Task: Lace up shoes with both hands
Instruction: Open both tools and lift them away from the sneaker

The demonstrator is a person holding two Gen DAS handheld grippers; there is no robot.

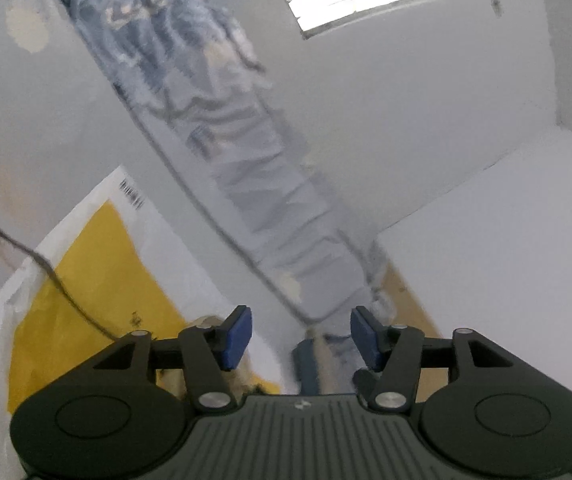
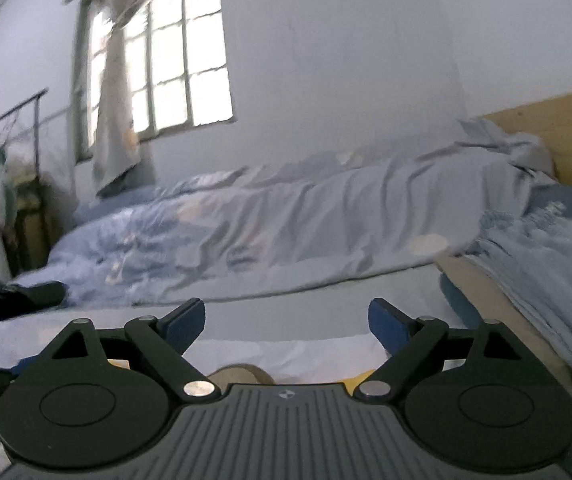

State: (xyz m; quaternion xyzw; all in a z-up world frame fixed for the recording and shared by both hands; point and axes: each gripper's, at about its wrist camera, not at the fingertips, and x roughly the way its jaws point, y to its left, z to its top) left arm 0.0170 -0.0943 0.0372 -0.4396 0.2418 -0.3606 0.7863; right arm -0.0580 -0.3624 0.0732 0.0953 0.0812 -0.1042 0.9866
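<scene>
Neither shoe nor lace showed in either view, so the lacing had apparently not begun and this looked like an approach or idle step. The left gripper (image 1: 301, 338) stood wide open and empty, tilted, with a white and yellow sheet (image 1: 98, 280) off to its left. The right gripper (image 2: 286, 322) also gaped empty, facing a rumpled pale-blue quilt (image 2: 270, 232) ahead. Next, both would probably need to drop and find the shoe, wherever it lay

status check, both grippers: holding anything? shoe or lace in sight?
Left hand-held gripper open, empty, aimed up along the curtain. Right hand-held gripper open, empty, facing the bed. No shoe or lace in either view.
</scene>
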